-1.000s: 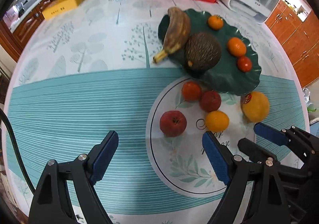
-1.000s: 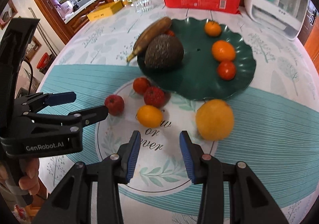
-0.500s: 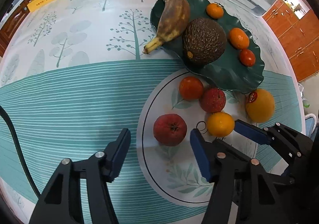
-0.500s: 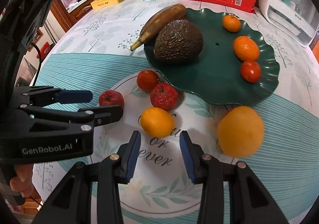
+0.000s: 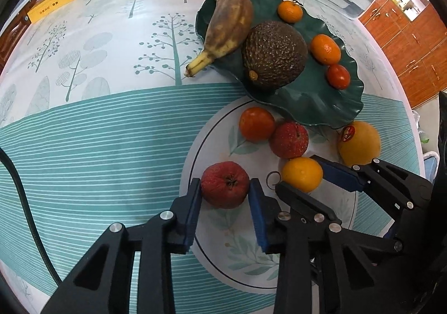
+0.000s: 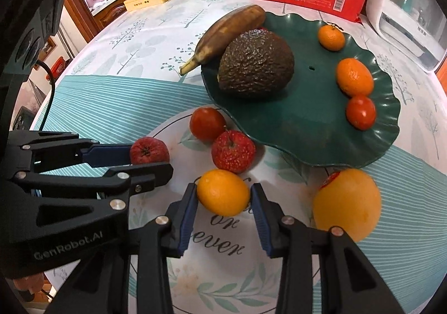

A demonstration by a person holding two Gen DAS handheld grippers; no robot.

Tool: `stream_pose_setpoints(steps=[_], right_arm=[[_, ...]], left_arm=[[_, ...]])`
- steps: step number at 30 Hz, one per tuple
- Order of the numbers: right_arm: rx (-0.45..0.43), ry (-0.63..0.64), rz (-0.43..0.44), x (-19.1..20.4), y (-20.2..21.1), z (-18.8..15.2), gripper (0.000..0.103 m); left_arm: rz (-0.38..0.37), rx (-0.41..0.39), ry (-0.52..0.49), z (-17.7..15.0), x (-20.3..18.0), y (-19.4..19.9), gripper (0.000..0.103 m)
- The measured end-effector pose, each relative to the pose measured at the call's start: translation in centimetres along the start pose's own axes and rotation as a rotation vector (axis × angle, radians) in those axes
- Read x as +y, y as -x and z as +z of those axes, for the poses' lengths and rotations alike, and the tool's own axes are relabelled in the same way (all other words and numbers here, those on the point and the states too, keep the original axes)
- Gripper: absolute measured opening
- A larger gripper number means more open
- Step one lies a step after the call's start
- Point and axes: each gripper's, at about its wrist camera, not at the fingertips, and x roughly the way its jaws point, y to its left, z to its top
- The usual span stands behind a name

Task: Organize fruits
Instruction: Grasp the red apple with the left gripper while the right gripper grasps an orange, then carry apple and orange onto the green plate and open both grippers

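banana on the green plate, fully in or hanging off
Hanging off: the browned banana lies on the green plate's rim, its stem end jutting past the edge over the tablecloth.

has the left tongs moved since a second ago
Yes. In the left wrist view the left tongs have come down and forward toward the green plate; they now straddle the dark red fruit, jaws closing on it.

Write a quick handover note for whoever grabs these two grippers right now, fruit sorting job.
Left gripper: jaws closing, pads on the wrinkled red fruit, not lifted.
Right gripper: jaws closing, pads on the small orange, still on the tablecloth.
Done: banana, avocado, two mandarins and a tomato lie on the green plate.
Left: both gripped fruits, plus tomato, speckled red fruit, big orange.
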Motion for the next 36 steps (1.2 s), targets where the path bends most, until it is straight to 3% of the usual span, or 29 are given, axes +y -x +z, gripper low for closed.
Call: stream_pose_setpoints(steps=[23,36], right_arm=[[0.013,-0.008,0.037,1.2,1.2,-1.7,0.036],[-0.032,-0.083,0.051,-1.1,7.3,0.0,0.036]], left_arm=[[0.063,-0.047,-0.057,-2.6,-0.8,3.0,0.031],[0.1,-0.113,-0.08,-0.9,-2.8,8.3,0.031]])
